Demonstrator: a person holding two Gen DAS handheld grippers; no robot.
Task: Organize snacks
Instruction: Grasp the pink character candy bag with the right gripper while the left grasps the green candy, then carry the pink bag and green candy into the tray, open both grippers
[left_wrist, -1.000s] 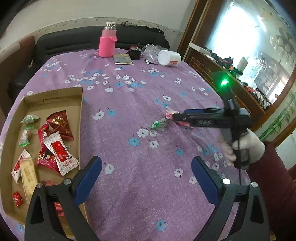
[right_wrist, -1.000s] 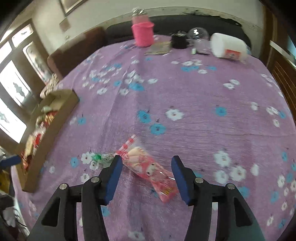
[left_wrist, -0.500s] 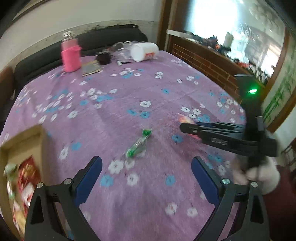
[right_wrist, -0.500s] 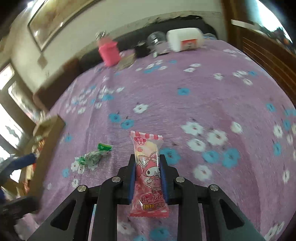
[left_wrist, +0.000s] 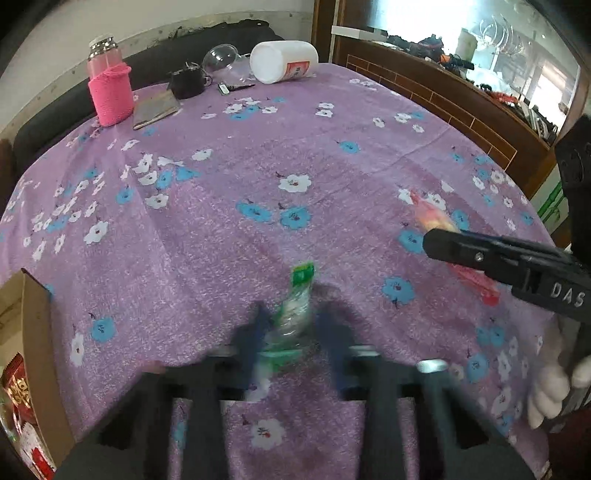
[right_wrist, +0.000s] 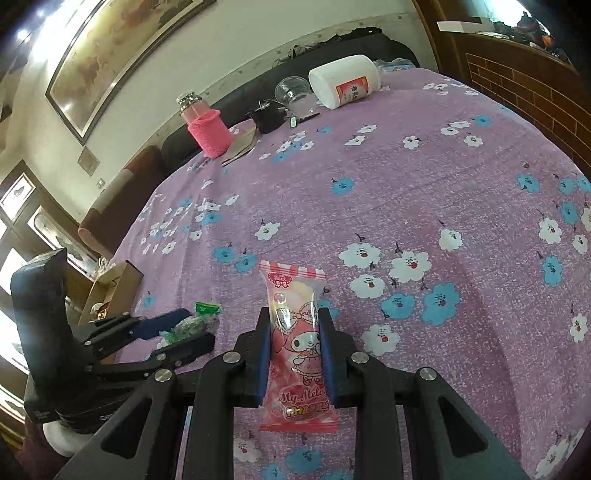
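Observation:
My right gripper is shut on a pink My Melody snack packet and holds it upright just above the purple flowered tablecloth. In the left wrist view it comes in from the right with the pink packet blurred. My left gripper is motion-blurred, its blue pads close around a green-and-clear candy wrapper. The right wrist view shows the left gripper closing on that green candy.
A cardboard box holding red snack packets sits at the left table edge, also in the right wrist view. At the far side stand a pink-sleeved bottle, a black cup, a clear cup and a toppled white jar.
My left gripper moved forward over the green candy and its fingers have closed in around it. My right gripper stays shut on the pink packet and has lifted it slightly.

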